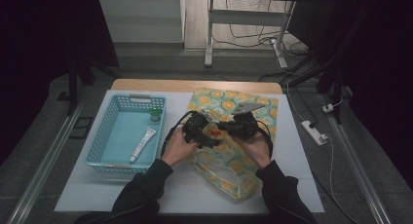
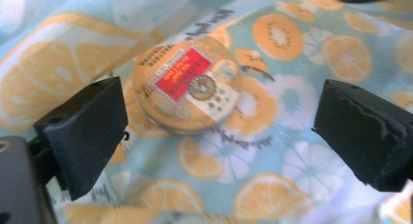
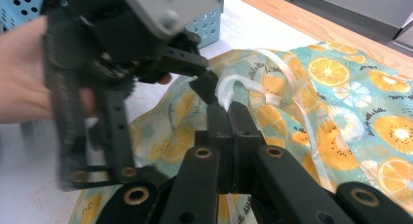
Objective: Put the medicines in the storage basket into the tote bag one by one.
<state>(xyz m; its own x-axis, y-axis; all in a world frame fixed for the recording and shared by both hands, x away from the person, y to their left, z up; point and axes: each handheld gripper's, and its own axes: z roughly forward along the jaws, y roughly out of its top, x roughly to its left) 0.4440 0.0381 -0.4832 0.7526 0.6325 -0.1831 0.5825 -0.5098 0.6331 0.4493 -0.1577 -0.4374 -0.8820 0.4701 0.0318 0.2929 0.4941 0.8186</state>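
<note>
A round tin (image 2: 187, 85) with a red label lies on the orange-slice patterned bag (image 1: 229, 104); in the left gripper view it sits just beyond my two pads. My left gripper (image 2: 219, 131) is open, with its jaws wide apart and nothing between them. From above, the left gripper (image 1: 207, 135) hovers over the bag's left part. My right gripper (image 3: 229, 112) is shut on the bag's white strap (image 3: 234, 87) and holds it up. It faces the left gripper (image 3: 97, 87) at close range. In the high view the right gripper (image 1: 229, 128) is over the middle of the bag.
A light blue basket (image 1: 104, 136) stands left of the bag; it holds a white tube (image 1: 142, 144) and a small green-capped bottle (image 1: 155, 115). A white mat (image 1: 195, 190) covers the table. Beyond the right edge, a power strip (image 1: 314, 132) lies on the floor.
</note>
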